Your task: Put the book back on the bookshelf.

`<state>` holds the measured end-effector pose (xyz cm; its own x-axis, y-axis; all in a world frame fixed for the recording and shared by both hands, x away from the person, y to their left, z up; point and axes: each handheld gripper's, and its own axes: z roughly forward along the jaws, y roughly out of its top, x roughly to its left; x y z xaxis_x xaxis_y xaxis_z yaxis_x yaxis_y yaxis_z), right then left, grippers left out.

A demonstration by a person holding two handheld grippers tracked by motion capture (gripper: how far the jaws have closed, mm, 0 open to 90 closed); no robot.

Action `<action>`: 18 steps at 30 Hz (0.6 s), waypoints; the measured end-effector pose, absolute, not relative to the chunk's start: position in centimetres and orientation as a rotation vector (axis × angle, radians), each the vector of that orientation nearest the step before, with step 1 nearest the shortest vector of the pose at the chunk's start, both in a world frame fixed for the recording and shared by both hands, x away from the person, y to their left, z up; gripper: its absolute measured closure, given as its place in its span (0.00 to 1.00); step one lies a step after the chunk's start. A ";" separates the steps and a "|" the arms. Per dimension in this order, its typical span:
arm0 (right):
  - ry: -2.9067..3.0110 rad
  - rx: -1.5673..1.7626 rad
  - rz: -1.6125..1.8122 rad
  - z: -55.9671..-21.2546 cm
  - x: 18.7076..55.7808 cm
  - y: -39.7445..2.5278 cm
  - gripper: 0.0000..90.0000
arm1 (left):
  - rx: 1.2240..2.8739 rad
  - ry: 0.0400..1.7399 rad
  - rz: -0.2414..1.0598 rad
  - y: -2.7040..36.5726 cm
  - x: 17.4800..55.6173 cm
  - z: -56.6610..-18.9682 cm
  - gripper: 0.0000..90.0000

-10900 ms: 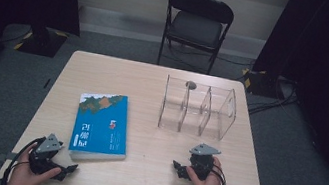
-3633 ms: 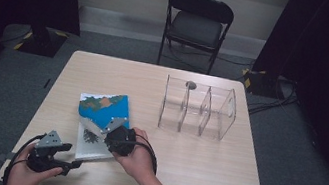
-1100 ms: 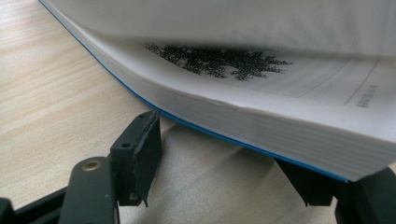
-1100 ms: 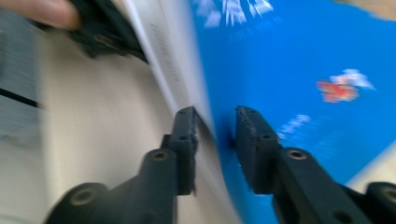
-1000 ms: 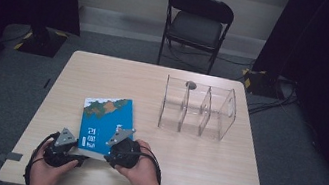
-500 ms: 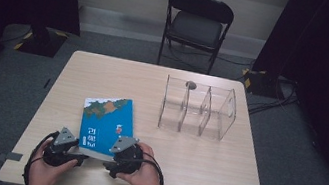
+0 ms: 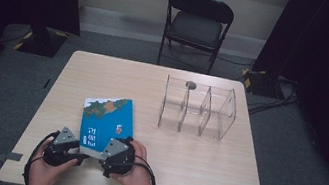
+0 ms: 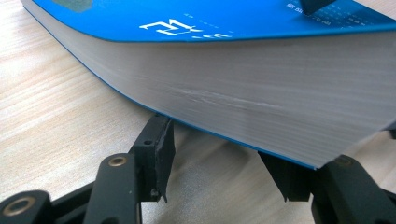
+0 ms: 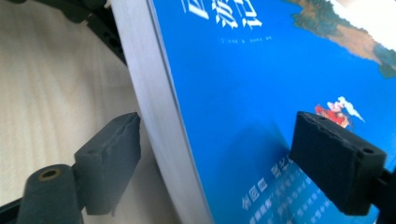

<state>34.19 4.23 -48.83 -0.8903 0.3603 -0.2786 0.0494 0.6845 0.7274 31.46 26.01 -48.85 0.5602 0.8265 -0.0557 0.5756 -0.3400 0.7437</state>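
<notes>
1. High view: I've got the blue book [image 7: 106, 120] lying on the bench [image 7: 200, 169], toward its near left part. Both of my grippers sit at the book's near edge, the left gripper [image 7: 64, 142] at its near left corner and the right gripper [image 7: 116, 151] at its near right corner, close beside each other with a hand wrapped around each. Over to the right stands the clear divided rack [image 7: 197, 109], well apart from the book. A black folding chair [image 7: 197, 23] waits beyond the far edge of the bench. From up here I cannot tell how the fingers stand.

2. Left gripper view: I'm looking straight at the book's white page block [image 8: 243, 100], blue cover on top. The near edge looks raised off the bench on this side. My fingers [image 8: 154, 154] are spread, both tips low, right at the book's lower edge; the right one tucks under the corner. They are not clamped on anything here.

3. Right gripper view: here the book [image 9: 261, 93] runs between my fingers. One finger [image 9: 112, 149] sits at the page edge on the wood side, the other finger [image 9: 338, 161] lies over the blue cover. They straddle the book's edge, set wide; I cannot tell whether both pads are pressing.
</notes>
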 end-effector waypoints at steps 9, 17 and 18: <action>2.393 0.275 1.013 -49.7 34.0 5.3 0.23 | 2.060 1.110 0.426 26.1 31.5 -48.8 0.53; 2.405 0.197 0.975 -49.0 33.9 5.3 0.41 | 2.026 1.115 0.410 25.8 31.6 -48.6 0.47; 2.402 0.185 0.967 -48.9 33.8 5.3 0.44 | 2.026 1.112 0.403 25.7 31.6 -48.6 0.45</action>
<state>33.81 5.34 -48.93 -0.8454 0.3153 -0.4311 -0.0713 0.7333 0.6761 31.59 25.68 -48.58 0.5682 0.8183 -0.0863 0.5730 -0.3182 0.7553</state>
